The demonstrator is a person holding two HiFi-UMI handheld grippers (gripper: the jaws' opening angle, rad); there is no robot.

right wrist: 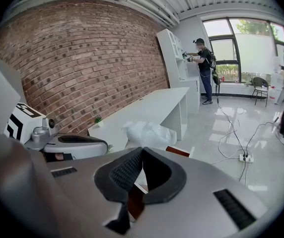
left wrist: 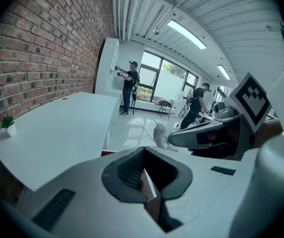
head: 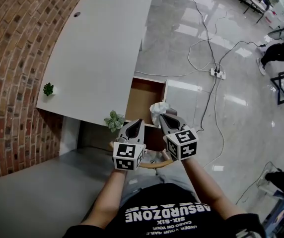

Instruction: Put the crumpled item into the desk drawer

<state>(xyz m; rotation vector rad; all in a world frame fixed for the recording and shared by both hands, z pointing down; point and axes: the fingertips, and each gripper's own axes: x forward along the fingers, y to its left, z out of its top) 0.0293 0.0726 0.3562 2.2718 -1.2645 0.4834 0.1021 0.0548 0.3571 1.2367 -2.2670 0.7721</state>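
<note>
Okay, my right gripper [head: 163, 116] has its tongs pressed together, and the crumpled item [head: 158, 109], a white, plastic-looking wad, sits right at their tip. It looks pinched by a thin fold rather than by the bulk, which would explain why the jaws can meet so fully. I've got it up in the air over the front edge of the open drawer [head: 143, 98], so I judge a release from here would need a little more reach to land it on the wooden bottom instead of the rim. My left gripper [head: 138, 121] is closed too, with nothing between its tongs. It's parked just beside the right one, low and to the side, apparently out of the drop path, near the small potted plant [head: 114, 119] at the corner of the white desk [head: 97, 48]. Both forearms run forward from my body, nearly parallel, and both grippers point away from me toward the drawer with their marker cubes facing up.
</note>
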